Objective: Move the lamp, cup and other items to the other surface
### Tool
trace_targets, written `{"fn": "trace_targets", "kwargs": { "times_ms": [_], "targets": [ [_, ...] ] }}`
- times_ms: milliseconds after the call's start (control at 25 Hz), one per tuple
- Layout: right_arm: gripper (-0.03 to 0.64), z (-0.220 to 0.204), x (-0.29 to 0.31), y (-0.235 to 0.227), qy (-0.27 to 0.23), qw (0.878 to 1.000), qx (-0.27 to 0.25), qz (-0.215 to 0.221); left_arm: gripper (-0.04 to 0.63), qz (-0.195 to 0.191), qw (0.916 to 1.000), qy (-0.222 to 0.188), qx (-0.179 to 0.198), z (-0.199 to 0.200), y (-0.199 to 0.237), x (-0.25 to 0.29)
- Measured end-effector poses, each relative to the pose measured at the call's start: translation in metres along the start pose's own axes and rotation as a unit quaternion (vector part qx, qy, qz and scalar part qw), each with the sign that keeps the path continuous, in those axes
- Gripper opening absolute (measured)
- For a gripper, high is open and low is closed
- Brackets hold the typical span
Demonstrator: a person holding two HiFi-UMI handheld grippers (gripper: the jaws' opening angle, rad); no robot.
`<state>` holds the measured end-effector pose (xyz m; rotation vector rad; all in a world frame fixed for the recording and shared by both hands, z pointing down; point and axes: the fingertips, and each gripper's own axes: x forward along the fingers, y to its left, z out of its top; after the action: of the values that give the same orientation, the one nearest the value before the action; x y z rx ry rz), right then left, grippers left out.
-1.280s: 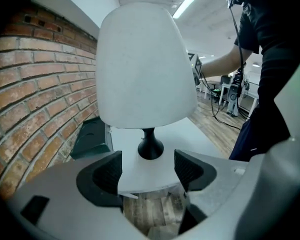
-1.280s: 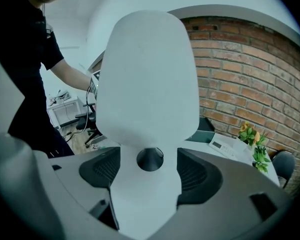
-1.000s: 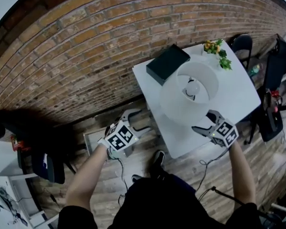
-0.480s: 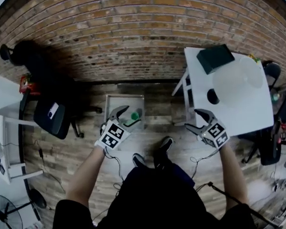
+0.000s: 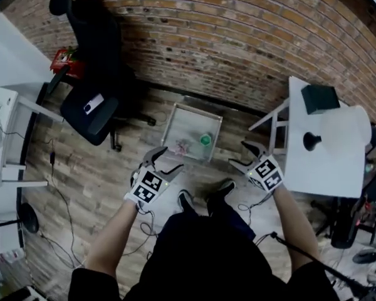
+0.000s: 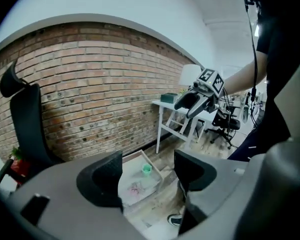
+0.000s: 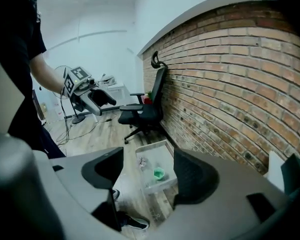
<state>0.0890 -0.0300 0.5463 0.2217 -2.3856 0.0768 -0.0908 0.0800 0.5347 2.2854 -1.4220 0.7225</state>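
Brickwork (image 5: 238,36) is running across the far side of the room, and we are standing on a wooden floor (image 5: 81,174) facing it. We are holding the left gripper (image 5: 165,160) out over the floor with its jaws released and nothing between them. Through their gap we are looking at a shallow tray (image 5: 198,110) lying on the floor by the wall. A green cup (image 5: 205,140) is standing upright inside that tray, and a small pinkish item (image 5: 180,147), too blurred for us to identify, is lying beside it. We are holding the right gripper (image 5: 243,155) out on our other side, well apart from the left one. Its jaws are also standing apart, though they have just been closing a little, and they are gripping nothing. Both grippers are hanging short of the tray and touching nothing. Off to our right a white worktop (image 5: 319,168) is carrying the lamp (image 5: 346,129) with its pale shade, and a black box (image 5: 319,98) is sitting near it, toward the wall. A black office chair (image 5: 88,108) is standing to our left.
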Motion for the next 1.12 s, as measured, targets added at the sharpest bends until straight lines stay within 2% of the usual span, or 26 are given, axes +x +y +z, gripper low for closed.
{"fn": "trace_targets", "kwargs": {
  "times_ms": [160,320,520,680,960,1120],
  "targets": [
    [0.311,0.014,0.034,0.011,0.014,1.0,-0.002,-0.009,0.319,0.045,0.9984,-0.003,-0.034,-0.024,0.015,-0.022],
    [0.31,0.004,0.07,0.009,0.026,1.0,-0.002,-0.011,0.319,0.076,0.9946,-0.003,-0.07,-0.045,0.024,-0.024],
    [0.31,-0.035,0.121,-0.004,0.048,0.999,0.013,0.004,0.319,0.095,0.9887,0.016,-0.115,-0.073,0.021,-0.003],
    [0.31,-0.063,0.159,-0.023,0.061,0.998,0.029,-0.001,0.319,0.107,0.9851,0.032,-0.131,-0.091,0.023,0.02],
    [0.31,-0.113,0.227,-0.036,0.104,0.994,-0.026,0.028,0.319,0.12,0.9791,0.039,-0.16,-0.108,0.035,0.057],
    [0.31,-0.14,0.268,-0.044,0.12,0.991,-0.034,0.037,0.319,0.131,0.9739,0.04,-0.181,-0.129,0.044,0.075]
  ]
}}
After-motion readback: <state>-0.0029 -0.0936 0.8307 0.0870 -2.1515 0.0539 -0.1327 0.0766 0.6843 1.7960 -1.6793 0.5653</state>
